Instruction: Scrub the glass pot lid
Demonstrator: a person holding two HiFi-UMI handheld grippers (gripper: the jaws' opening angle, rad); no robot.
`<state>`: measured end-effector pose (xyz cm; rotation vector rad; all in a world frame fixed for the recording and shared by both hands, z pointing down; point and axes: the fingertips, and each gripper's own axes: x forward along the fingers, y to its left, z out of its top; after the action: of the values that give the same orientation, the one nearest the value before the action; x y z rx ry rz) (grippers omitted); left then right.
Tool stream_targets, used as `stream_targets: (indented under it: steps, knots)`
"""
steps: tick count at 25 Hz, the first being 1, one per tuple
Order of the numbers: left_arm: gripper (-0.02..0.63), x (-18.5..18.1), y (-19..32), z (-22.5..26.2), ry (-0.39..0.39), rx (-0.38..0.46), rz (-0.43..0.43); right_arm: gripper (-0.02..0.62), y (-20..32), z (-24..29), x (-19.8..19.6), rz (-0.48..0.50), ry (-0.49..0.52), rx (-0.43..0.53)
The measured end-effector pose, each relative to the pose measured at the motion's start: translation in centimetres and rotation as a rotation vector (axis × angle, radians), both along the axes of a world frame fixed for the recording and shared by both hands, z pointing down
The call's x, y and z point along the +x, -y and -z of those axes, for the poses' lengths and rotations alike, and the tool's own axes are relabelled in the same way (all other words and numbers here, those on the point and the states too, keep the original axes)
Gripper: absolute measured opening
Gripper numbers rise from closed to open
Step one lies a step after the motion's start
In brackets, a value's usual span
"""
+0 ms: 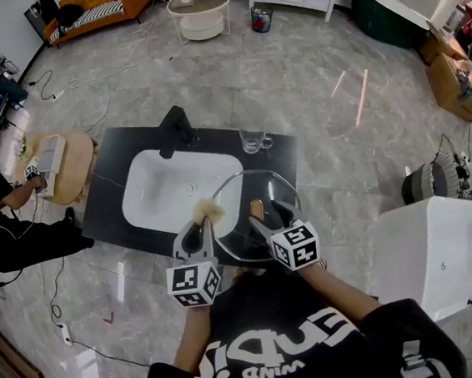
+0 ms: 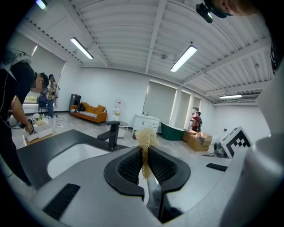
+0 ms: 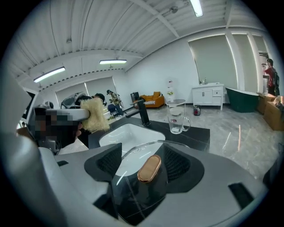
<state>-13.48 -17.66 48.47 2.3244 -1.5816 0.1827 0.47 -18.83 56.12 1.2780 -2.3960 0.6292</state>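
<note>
Your stock:
- Pot lid [image 1: 257, 192]: clear, glossy glass.
- Its knob [image 3: 148, 168]: polished copper-toned metal.
- Scrubber [image 1: 207, 212]: coarse, straw-coloured fibre.
- Counter [image 1: 107, 197]: matt black.
- Basin [image 1: 173, 190], at your eleven o'clock: glossy white.
- Mug [image 1: 253, 142], at twelve o'clock: clear glass.
- Floor [image 1: 291, 77]: polished, stone-look, reflective.

Large white print on black shirt [image 1: 279, 345], upside down, not legible; glass mug [image 3: 178, 119] label too small

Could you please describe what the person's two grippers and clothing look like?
Both the left gripper and right gripper have grey bodies with black ribbed pads. Each carries a white cube printed with black square markers. The person wears a black T-shirt with white lettering.
</note>
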Motion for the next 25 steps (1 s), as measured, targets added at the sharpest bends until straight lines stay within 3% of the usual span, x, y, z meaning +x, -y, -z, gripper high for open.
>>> stream_targets:
  steps: [9, 25]
  knots:
    - [0.043, -0.3, -0.1, -0.9, 0.004, -0.022, -0.005, 0.255, 1.1, -5.0, -0.7, -0.013, -0.083, -0.078]
    - [0.043, -0.3, 0.2, -1.4, 0.006, -0.032, -0.001, 0.255, 1.9, -9.1, -2.1, 0.066, -0.231, -0.123]
